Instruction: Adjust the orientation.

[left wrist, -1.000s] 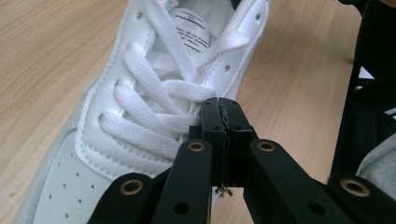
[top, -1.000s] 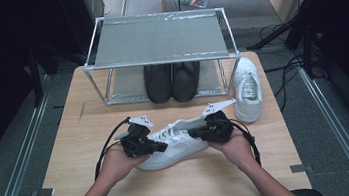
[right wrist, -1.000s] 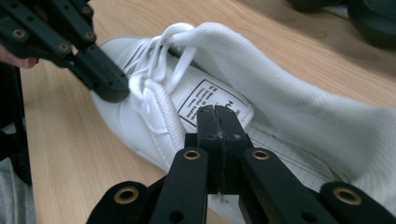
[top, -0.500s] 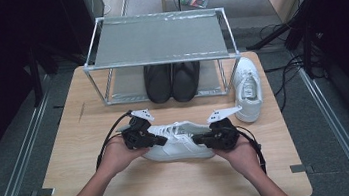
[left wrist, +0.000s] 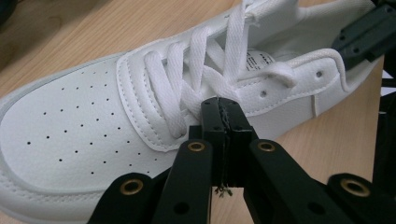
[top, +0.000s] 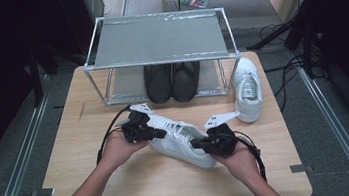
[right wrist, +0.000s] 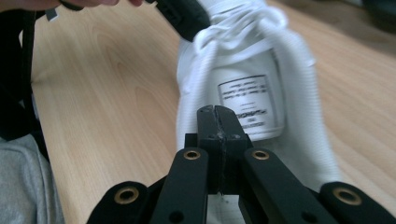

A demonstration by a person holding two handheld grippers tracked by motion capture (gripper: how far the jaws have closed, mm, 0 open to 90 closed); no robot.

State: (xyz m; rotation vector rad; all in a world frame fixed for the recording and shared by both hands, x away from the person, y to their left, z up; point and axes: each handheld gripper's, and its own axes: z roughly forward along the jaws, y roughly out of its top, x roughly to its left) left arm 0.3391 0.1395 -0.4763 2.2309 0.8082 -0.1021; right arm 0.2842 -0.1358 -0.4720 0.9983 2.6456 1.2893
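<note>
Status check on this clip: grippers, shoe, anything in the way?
Left gripper shut at the laces. Right gripper shut at the heel. Sneaker between them on the table. Nothing in the way.

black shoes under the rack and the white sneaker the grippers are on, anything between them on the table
Nothing. In the high view, bare wooden table separates the black shoes from the white sneaker, apart from the rack's front rail.
</note>
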